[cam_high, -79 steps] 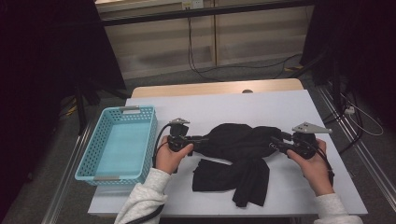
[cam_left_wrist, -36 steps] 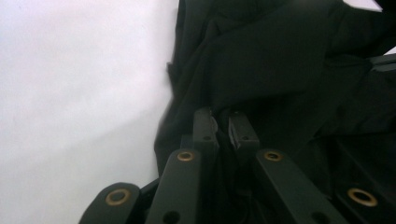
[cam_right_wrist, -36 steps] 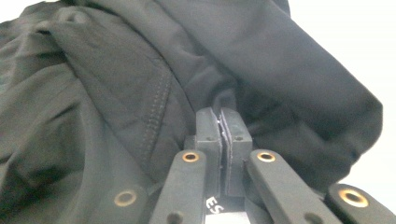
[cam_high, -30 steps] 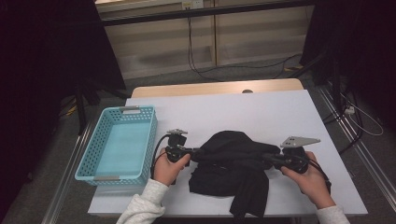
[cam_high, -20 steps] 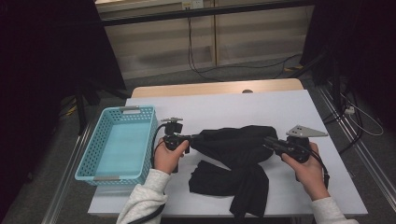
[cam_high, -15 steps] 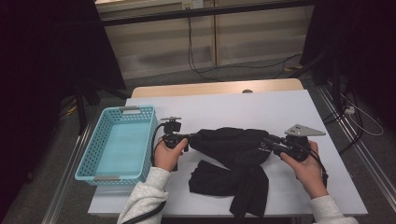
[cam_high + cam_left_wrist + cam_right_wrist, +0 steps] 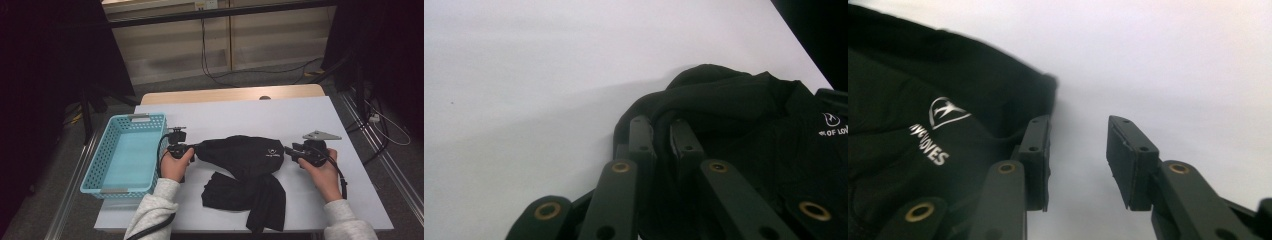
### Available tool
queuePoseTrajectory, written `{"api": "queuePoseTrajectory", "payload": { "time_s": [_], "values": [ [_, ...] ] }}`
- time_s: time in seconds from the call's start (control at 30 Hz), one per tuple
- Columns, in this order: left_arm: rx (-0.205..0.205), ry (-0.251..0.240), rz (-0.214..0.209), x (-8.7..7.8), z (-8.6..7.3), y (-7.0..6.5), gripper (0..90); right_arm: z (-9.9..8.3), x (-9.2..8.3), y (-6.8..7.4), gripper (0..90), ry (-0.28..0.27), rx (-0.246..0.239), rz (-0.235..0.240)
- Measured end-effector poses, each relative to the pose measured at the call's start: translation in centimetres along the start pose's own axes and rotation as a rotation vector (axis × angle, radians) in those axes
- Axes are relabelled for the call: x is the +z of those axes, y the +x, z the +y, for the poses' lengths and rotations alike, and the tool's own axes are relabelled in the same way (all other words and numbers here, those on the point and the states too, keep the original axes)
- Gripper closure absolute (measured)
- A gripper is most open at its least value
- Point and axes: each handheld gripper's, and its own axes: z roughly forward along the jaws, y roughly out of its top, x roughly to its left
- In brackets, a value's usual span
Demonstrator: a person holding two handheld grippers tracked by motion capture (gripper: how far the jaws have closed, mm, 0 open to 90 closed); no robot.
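Two grippers flank the black garment (image 7: 245, 172) on the white table (image 7: 250, 112). The right gripper (image 7: 1078, 155) has just been opening, its jaws now parted with nothing between them, so that end looks released. The left gripper (image 7: 660, 137) pinches the opposite edge. A folded upper part runs left-right; the rest trails toward the person.

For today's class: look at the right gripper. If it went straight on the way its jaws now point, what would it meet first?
Probably the black garment. The right gripper has just been opening, and its jaws now stand apart with nothing between them. In the high view it points toward the garment's near edge; one jaw already lies beside that edge. Depth is hard to judge.
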Motion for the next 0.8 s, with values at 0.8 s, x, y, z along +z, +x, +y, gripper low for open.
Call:
{"api": "queuePoseTrajectory", "payload": {
  "time_s": [0.8],
  "values": [
    [0.022,0.006,0.034,0.1,-0.2,0.1,75.9,0.1,-1.7,0.0,86.9,-0.025,-0.013,0.051]
  ]
}}
